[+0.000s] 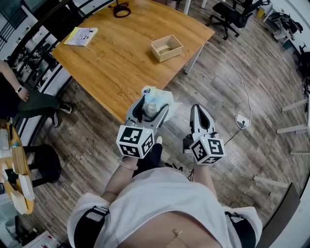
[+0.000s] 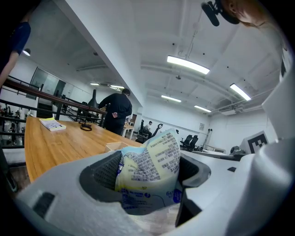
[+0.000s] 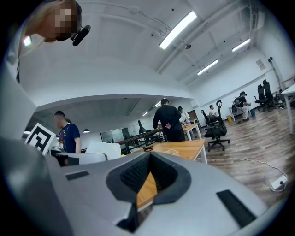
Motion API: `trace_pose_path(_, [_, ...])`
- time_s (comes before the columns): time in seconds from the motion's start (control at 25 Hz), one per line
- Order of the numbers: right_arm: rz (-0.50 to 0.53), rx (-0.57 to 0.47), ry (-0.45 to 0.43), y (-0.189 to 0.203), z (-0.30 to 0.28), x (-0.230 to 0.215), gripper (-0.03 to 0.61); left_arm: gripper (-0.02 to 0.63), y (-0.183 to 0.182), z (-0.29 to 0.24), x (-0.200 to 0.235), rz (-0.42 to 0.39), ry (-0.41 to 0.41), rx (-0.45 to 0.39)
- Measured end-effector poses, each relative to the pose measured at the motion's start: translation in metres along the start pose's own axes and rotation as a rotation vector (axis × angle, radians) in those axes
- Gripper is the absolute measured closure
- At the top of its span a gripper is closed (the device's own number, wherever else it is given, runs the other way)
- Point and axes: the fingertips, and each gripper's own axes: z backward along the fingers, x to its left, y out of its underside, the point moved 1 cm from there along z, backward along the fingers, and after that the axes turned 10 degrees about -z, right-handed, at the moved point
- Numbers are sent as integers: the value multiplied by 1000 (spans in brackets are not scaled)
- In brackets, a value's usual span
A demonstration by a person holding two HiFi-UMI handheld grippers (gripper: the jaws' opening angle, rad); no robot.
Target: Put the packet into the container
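The person stood on the wood-plank floor (image 1: 252, 77) just short of the bench (image 1: 111, 58), a gripper in each hand, both pointed toward it. The left gripper (image 1: 151, 107) had its jaws spread wide around the packet (image 1: 160, 98) and was pinching it. The packet was a crumpled, pale yellow-and-white pouch with blue print along its lower part, and it stuck up from between the dark ribbed pads. It hung about at the bench's near edge, well apart from the container (image 1: 167, 47). That was a small open wooden box sitting farther back on the benchtop, toward its right side. The right gripper (image 1: 197, 107) was level beside the left one, over the floor. Its jaws were pressed together at the tips with nothing between them. A yellow booklet (image 1: 81, 36) lay at the bench's far left corner, and a coil of black cable (image 1: 121, 8) lay at its far edge. A white cord ran across the floor to a plug block (image 1: 242, 120) on the right.
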Motion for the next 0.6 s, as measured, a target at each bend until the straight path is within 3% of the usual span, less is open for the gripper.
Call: trace_pose_path(0.6, [4, -7, -6, -10, -87, -20, 566, 265, -3, -71, 49, 3, 2, 10])
